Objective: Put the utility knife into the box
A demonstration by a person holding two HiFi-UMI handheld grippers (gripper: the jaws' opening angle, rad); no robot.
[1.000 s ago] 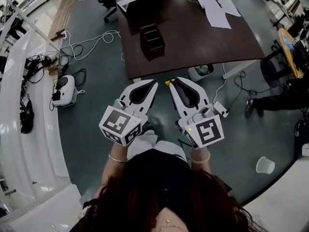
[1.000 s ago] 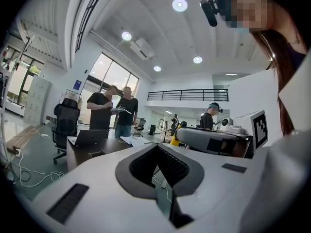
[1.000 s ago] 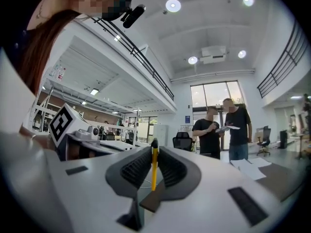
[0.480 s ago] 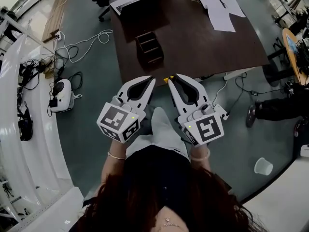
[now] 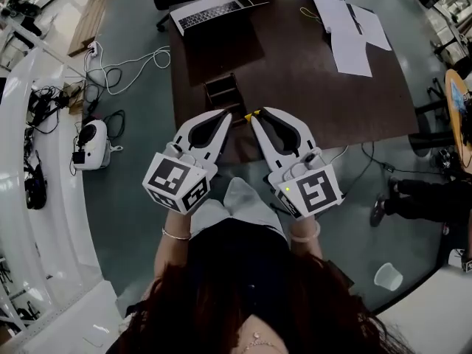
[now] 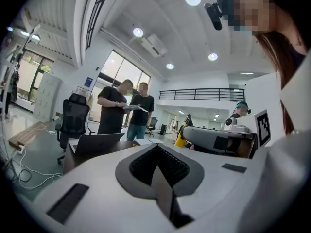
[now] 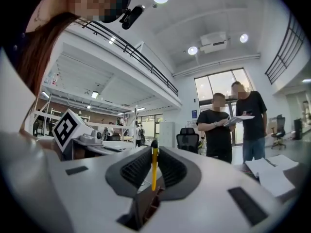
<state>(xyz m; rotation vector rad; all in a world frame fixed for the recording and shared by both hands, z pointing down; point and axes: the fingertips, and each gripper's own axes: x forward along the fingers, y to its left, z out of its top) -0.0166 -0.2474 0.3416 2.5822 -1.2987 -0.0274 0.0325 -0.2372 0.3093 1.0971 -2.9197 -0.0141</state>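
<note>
A dark brown box (image 5: 225,91) with open compartments stands on the brown table (image 5: 310,94), close to its near edge. My right gripper (image 5: 256,116) is shut on a thin yellow utility knife (image 5: 254,114), whose end pokes out at the jaw tips just right of the box. In the right gripper view the knife (image 7: 154,168) stands upright between the pads of the right gripper (image 7: 154,147), with a brown ridged shape, probably the box (image 7: 142,208), below it. My left gripper (image 5: 224,118) is shut and holds nothing, its tips at the box's near side. In the left gripper view the left gripper (image 6: 156,148) has its jaws together.
An open laptop (image 5: 210,13) and loose papers (image 5: 350,32) lie on the far part of the table. Cables (image 5: 125,61) and a white device (image 5: 92,139) are on the floor at the left, a paper cup (image 5: 387,275) at the right. Two people (image 7: 233,120) stand beyond the table.
The table and box have drawn nearer. Both grippers' tips, which were over the floor short of the table, now reach its near edge beside the box. The knife stays clamped.
</note>
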